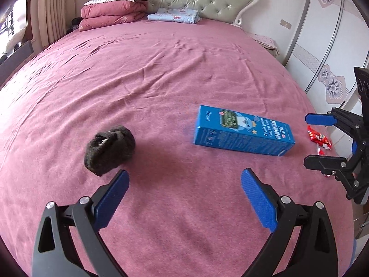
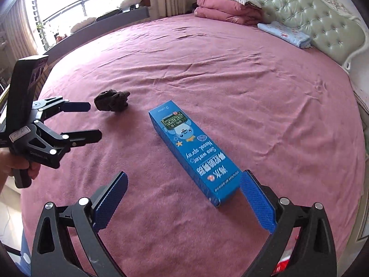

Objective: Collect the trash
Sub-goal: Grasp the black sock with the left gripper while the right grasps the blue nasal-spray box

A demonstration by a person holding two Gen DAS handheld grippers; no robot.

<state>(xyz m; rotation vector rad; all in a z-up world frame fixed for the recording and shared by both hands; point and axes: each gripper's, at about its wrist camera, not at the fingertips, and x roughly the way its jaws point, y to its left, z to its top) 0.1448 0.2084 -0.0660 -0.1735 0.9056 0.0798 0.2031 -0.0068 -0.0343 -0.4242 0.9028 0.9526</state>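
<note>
Left wrist view: I see my left gripper (image 1: 184,182) with jaws wide apart and empty, hovering over the pink bedsheet (image 1: 161,69).
Dark bundle: the dark wad (image 1: 110,147) lies just ahead of my left finger, off to the left of the gap.
Blue box: the carton (image 1: 242,131) lies flat ahead and to the right, its long axis running left-right across my line.
Red wrapper: a crumpled wrapper (image 1: 319,137) sits beyond the box's right end, beside my right gripper (image 1: 309,140), whose jaws also stand apart.
Right wrist view: my right gripper (image 2: 184,182) is spread and holds nothing.
Key relation: the blue box (image 2: 193,152) points lengthwise almost along my fingers, its near end just beside my right finger, not centred.
Nearer hand: I judge the right one for the box; the left gripper (image 2: 92,122) is closer to the dark wad (image 2: 112,100).
</note>
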